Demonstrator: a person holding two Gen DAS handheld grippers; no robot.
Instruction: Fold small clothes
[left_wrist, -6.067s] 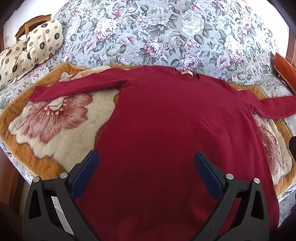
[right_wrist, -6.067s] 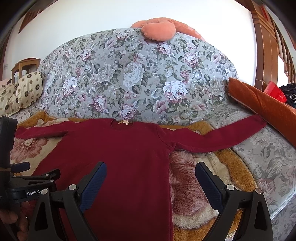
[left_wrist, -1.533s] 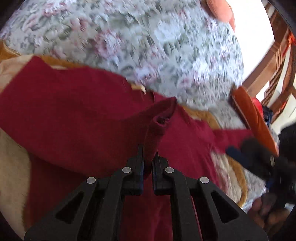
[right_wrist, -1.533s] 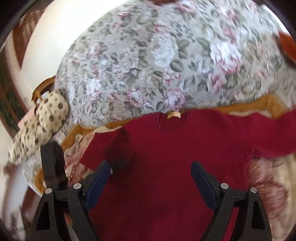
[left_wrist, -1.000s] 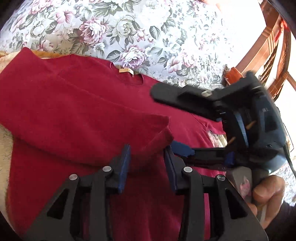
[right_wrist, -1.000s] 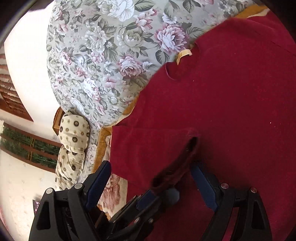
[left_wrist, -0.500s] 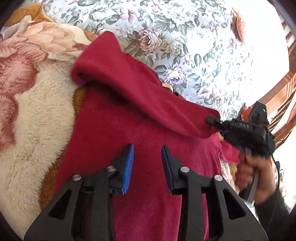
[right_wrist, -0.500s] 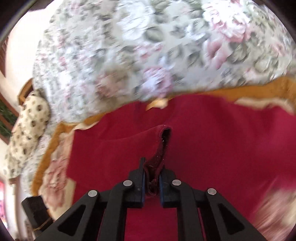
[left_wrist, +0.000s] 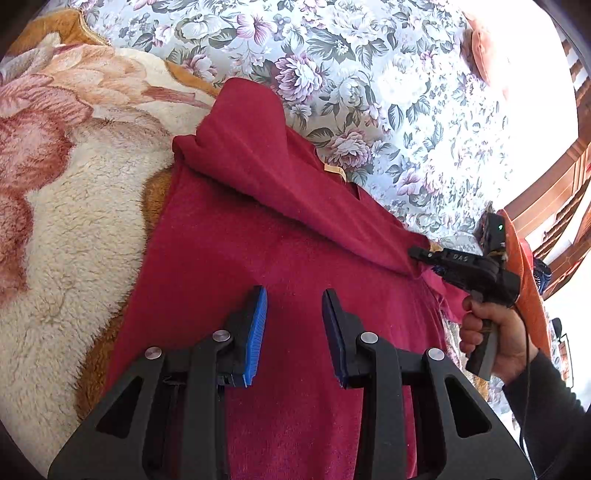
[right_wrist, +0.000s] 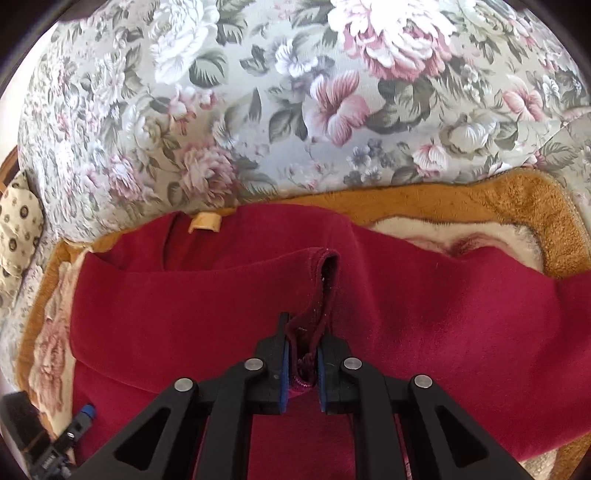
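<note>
The right tongs (right_wrist: 301, 363) are clamping the cuff of the sleeve (right_wrist: 321, 291) of the red sweater (right_wrist: 424, 317), drawing it across the chest below the neck label (right_wrist: 205, 222); the left tongs (left_wrist: 293, 328) are standing slightly apart with nothing between them, hovering over the sweater body (left_wrist: 236, 266). In the left wrist view the person's hand (left_wrist: 491, 332) is gripping the handle of the right tool, and the sleeve is stretching in a ridge from the shoulder. To do this step well, the sleeve should probably be kept taut and level, laid flat inside the body outline, and released only once the cuff is resting on the cloth; the free tongs could be pinning the shoulder fold. The sweater is lying on a plush flowered blanket (left_wrist: 74, 206) over a sofa with a floral cover (right_wrist: 295, 110). A patterned cushion (right_wrist: 16, 229) is sitting at the far left, and an orange cushion (left_wrist: 524, 258) and wooden woodwork (left_wrist: 546, 199) are showing at the right.
</note>
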